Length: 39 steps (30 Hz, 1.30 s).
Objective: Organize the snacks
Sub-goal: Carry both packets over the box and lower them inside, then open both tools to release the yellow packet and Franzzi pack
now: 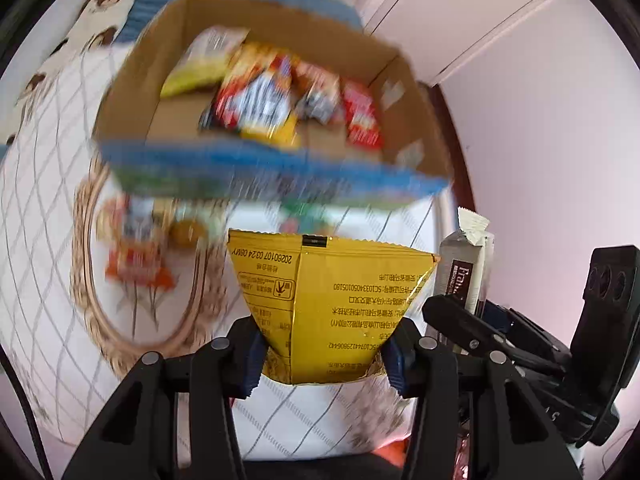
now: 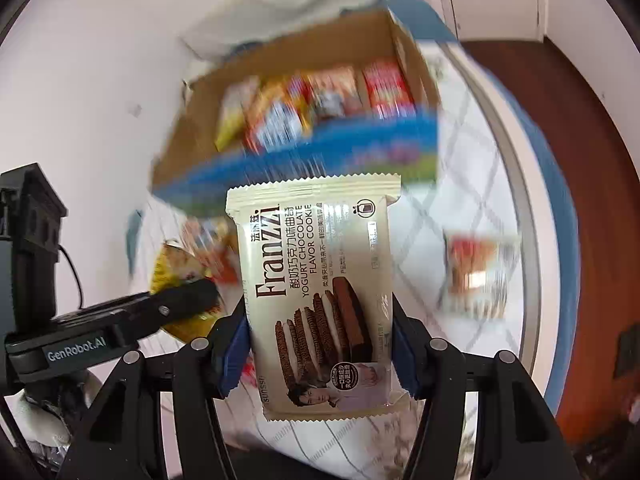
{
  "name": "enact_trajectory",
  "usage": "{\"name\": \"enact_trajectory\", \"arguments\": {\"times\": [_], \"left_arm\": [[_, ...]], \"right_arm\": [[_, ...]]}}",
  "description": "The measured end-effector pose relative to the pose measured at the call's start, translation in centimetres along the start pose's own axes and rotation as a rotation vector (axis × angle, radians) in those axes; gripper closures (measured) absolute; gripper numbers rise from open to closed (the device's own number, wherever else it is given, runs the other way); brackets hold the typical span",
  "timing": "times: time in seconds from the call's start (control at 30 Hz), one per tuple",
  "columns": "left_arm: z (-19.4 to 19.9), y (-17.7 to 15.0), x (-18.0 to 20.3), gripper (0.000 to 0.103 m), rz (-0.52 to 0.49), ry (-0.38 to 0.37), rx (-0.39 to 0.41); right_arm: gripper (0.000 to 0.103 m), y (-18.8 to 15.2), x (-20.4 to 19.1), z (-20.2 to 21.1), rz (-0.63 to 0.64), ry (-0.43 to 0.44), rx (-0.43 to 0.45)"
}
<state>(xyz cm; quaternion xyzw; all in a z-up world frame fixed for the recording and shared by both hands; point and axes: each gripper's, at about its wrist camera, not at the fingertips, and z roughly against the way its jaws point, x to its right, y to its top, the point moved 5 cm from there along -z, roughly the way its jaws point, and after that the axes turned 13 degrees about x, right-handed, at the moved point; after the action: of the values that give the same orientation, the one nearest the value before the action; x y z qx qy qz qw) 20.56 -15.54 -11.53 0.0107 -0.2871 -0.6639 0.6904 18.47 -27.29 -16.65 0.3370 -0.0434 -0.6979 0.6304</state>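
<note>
Jaws of the left gripper [image 1: 322, 354] pinch the bottom of one yellow snack bag [image 1: 336, 304], its back side with printed text facing the camera, held above the bed. Jaws of the right gripper [image 2: 320, 354] clamp one cream cookie pack [image 2: 320, 296] by its two long edges; the pack shows chocolate sandwich cookies on its front.

Two packs held, one per gripper. In the left wrist view the right gripper and the edge of its cookie pack sit just to the right of the yellow bag.

One cardboard box [image 1: 404, 120] with a blue printed front stands beyond both packs, open at the top. Inside, blurred: about five snack packs side by side, a pale yellow-green one at the left, red and yellow ones in the middle, a red one at the right; exact count unclear.

On the quilted white bedcover [image 1: 44, 216]: one orange-red pack [image 1: 138, 256] lies left of the box front in the left wrist view. One red-and-white pack [image 2: 478, 268] lies well right of the cookie pack in the right wrist view.
</note>
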Motion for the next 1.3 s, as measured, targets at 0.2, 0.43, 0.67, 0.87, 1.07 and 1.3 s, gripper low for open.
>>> {"name": "enact_trajectory", "arguments": {"times": [0.2,0.43,0.67,0.87,1.07,1.3], "left_arm": [[-1.8,8.5,0.0,0.057,-0.04,0.034,0.001],[-8.4,13.1,-2.7,0.057,0.094,0.043,-0.155],[-13.5,13.1,-3.9,0.057,0.116,0.068,-0.259],[-15.0,12.4,-4.4,0.055,0.131,0.067,-0.302],[-15.2,12.4,-4.8,0.008,0.12,0.109,-0.304],[-13.0,12.6,-4.9,0.008,0.098,0.12,-0.27]], "right_arm": [[0.04,8.2,-1.2,-0.9,0.062,-0.032,0.092],[0.04,14.4,-0.3,-6.8,0.1,-0.109,0.041],[0.04,15.2,1.6,-11.7,0.103,-0.157,-0.038],[0.039,14.5,2.7,-13.7,0.084,-0.175,-0.093],[0.014,13.9,3.7,-14.2,0.05,-0.195,-0.143],[0.01,13.9,3.1,-14.0,0.059,-0.208,-0.165]]}}
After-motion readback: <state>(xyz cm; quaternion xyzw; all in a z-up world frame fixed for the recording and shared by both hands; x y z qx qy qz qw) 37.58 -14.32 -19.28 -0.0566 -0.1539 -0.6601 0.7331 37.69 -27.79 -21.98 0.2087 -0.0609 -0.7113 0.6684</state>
